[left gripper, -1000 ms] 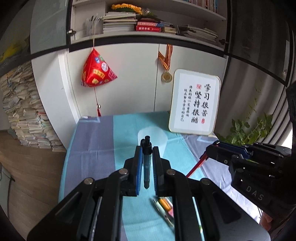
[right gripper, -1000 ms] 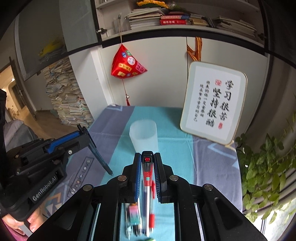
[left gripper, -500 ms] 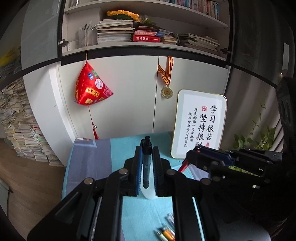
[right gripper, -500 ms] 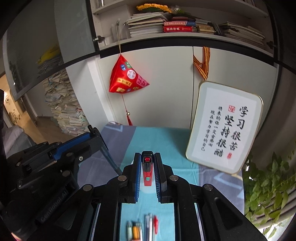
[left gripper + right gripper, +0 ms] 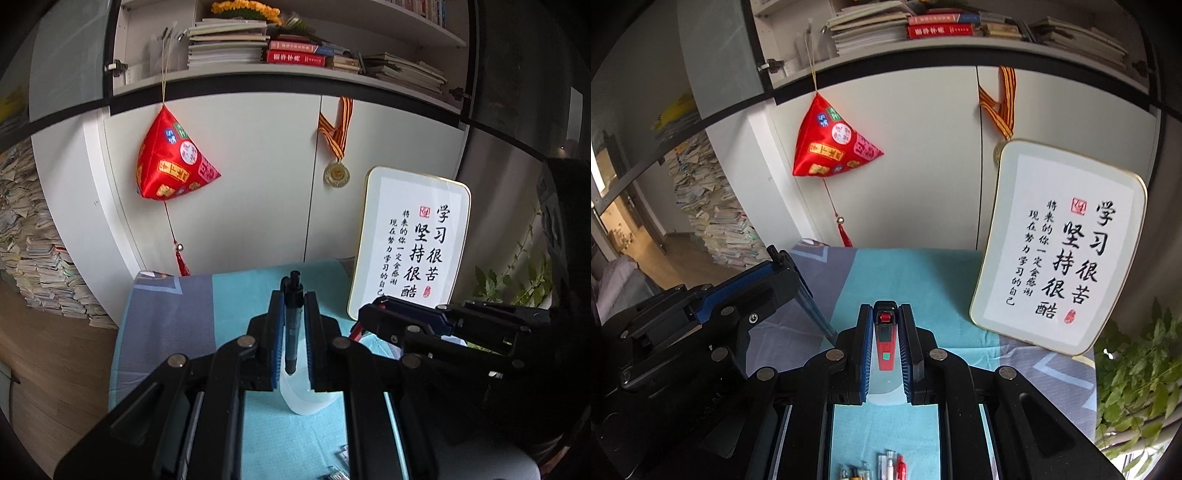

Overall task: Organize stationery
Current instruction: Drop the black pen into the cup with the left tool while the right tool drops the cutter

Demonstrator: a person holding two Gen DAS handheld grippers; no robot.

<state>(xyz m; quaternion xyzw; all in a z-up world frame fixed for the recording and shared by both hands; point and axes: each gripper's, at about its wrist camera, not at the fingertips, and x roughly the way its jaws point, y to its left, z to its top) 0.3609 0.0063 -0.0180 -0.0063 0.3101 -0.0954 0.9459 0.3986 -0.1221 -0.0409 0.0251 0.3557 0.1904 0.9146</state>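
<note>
My left gripper [image 5: 293, 299] is shut on a dark pen [image 5: 291, 325] that stands upright between the blue pads. Its tip hangs just over a translucent white cup [image 5: 306, 398] on the teal cloth of the table [image 5: 240, 295]. My right gripper [image 5: 885, 310] is shut on a red pen [image 5: 885, 343], and the cup [image 5: 886, 387] shows faintly under its jaws. Each gripper appears in the other's view: the right gripper [image 5: 365, 312] close at the right, the left gripper [image 5: 779, 258] at the left with the dark pen [image 5: 812, 306] slanting down.
A framed calligraphy board [image 5: 1056, 251] leans on the white cupboard at the table's back right. A leafy plant [image 5: 1137, 369] stands beyond the right edge. Several loose pens [image 5: 886, 467] lie near the front. A red ornament [image 5: 173, 166] hangs from the shelf. Book piles stand on the floor at left.
Both grippers have moved forward over the table with their pens. The cup has slid from ahead of the jaws to beneath them, and the loose pens have dropped to the bottom edge.
</note>
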